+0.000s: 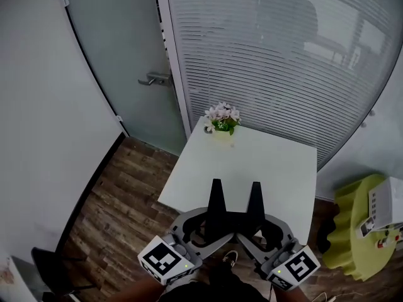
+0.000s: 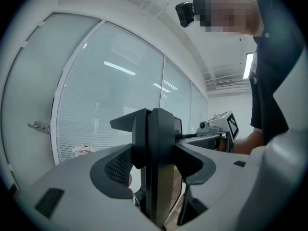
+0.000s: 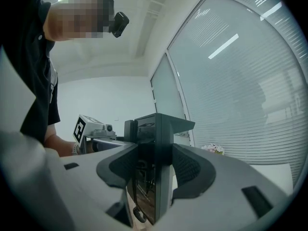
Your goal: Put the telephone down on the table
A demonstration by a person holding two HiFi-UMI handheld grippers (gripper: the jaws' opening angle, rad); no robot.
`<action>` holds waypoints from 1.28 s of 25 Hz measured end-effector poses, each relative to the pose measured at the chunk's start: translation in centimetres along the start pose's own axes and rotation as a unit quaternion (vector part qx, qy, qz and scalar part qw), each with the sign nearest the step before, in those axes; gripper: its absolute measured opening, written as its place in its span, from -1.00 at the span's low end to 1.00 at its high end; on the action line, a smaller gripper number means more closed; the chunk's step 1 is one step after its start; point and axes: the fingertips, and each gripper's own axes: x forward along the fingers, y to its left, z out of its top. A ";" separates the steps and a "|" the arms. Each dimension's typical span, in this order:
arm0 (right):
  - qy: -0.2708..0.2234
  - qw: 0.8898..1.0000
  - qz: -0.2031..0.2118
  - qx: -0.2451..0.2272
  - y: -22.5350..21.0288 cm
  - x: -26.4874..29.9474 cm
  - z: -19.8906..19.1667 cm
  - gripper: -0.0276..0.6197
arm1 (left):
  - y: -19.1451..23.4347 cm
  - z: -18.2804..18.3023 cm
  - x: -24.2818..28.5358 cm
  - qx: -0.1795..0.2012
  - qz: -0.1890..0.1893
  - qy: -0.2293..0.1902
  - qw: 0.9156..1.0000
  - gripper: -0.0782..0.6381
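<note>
The telephone (image 1: 236, 222) is a flat black slab with a glossy face, held in the air between my two grippers, over the near edge of the white table (image 1: 264, 162). My left gripper (image 1: 217, 184) is shut on one end and my right gripper (image 1: 255, 186) is shut on the other, both sets of jaws pointing toward the table. In the left gripper view the left gripper (image 2: 151, 114) clamps the dark telephone (image 2: 169, 186) edge-on. In the right gripper view the right gripper (image 3: 154, 121) pinches the reflective telephone (image 3: 144, 186). Most of the telephone is hidden by the jaws.
A small pot of flowers (image 1: 222, 121) stands at the table's far corner. Behind it are a frosted glass wall and a glass door with a handle (image 1: 157, 78). A green stool (image 1: 356, 231) carrying a white box (image 1: 387, 203) is at the right; a black chair (image 1: 53, 263) is at lower left.
</note>
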 end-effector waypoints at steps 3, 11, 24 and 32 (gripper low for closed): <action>-0.001 1.000 -0.008 0.001 -3.2 -0.3 0.2 -0.19 | 0.6 0.1 3.1 0.007 -0.011 0.011 1.000 -0.03; 0.006 1.000 -0.024 0.019 -9.7 -1.3 -0.1 -0.19 | 1.6 -0.4 9.6 0.005 -0.031 0.039 0.999 -0.03; 0.053 0.988 -0.087 0.115 -18.4 1.3 -6.2 -0.19 | 7.2 -6.4 17.3 -0.061 -0.089 0.110 0.988 -0.03; 0.102 0.969 -0.119 0.193 -23.4 4.9 -12.5 -0.19 | 12.2 -12.3 20.9 -0.127 -0.116 0.158 0.972 -0.03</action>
